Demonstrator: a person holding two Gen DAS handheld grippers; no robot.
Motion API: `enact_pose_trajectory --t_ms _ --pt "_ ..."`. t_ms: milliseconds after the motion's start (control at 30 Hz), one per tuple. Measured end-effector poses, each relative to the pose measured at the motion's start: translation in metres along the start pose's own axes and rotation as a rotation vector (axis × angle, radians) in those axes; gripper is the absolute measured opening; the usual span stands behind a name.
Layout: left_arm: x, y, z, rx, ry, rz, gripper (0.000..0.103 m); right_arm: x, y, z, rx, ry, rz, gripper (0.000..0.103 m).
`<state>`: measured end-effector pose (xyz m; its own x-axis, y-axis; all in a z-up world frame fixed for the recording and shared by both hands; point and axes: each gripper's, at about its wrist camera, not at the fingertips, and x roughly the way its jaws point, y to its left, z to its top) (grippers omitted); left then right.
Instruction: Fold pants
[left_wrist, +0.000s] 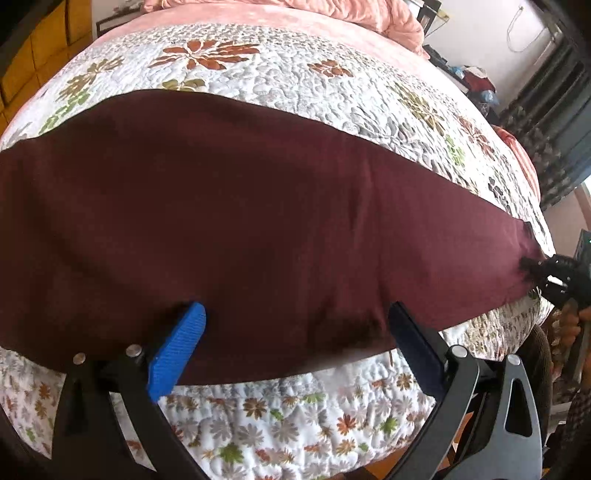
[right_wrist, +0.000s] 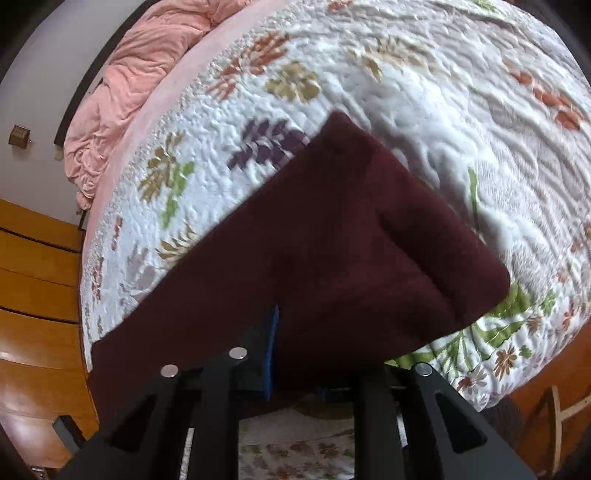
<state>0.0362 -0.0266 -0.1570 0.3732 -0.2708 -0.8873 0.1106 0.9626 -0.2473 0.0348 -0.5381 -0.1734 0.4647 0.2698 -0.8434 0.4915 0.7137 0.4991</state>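
Observation:
Dark maroon pants (left_wrist: 240, 221) lie stretched sideways across the floral quilt, their near edge along the bed's front. My left gripper (left_wrist: 297, 332) hovers open over that near edge, one blue pad (left_wrist: 181, 350) on each side of a wide span of cloth, pressing on nothing. At the far right end of the pants, my right gripper (left_wrist: 535, 267) pinches the cloth. In the right wrist view the pants (right_wrist: 351, 240) drape over the right gripper (right_wrist: 317, 350). One blue pad (right_wrist: 271, 347) shows against the fabric and the other finger is hidden under it.
The quilt (left_wrist: 277, 70) covers the bed, with a pink sheet and a bunched pink blanket (right_wrist: 133, 85) at the far end. Wooden floor (right_wrist: 33, 302) lies beside the bed. A cluttered shelf (left_wrist: 476, 81) stands at the back right.

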Motion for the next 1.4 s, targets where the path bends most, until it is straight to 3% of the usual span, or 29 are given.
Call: enact_pose_trajectory --t_ms 133,500,767,1067,1400 --pt "-0.02 0.015 0.003 -0.076 -0.035 -0.024 0.099 -0.02 0.025 0.004 -0.062 -0.057 0.008 0.018" --pt "-0.075 0.067 0.012 -0.196 -0.17 0.019 0.099 -0.056 0.155 -0.018 -0.448 -0.178 -0.032 0.018" --pt "-0.089 0.094 0.011 -0.267 -0.197 0.034 0.099 -0.039 0.226 -0.048 -0.605 -0.136 0.012 0.017" --pt "-0.102 0.127 0.005 -0.349 -0.218 0.049 0.099 0.006 0.296 -0.102 -0.768 -0.021 0.077 0.017" --pt "-0.111 0.149 -0.003 -0.415 -0.227 0.059 0.099 0.048 0.333 -0.171 -0.913 0.089 0.121 0.017"
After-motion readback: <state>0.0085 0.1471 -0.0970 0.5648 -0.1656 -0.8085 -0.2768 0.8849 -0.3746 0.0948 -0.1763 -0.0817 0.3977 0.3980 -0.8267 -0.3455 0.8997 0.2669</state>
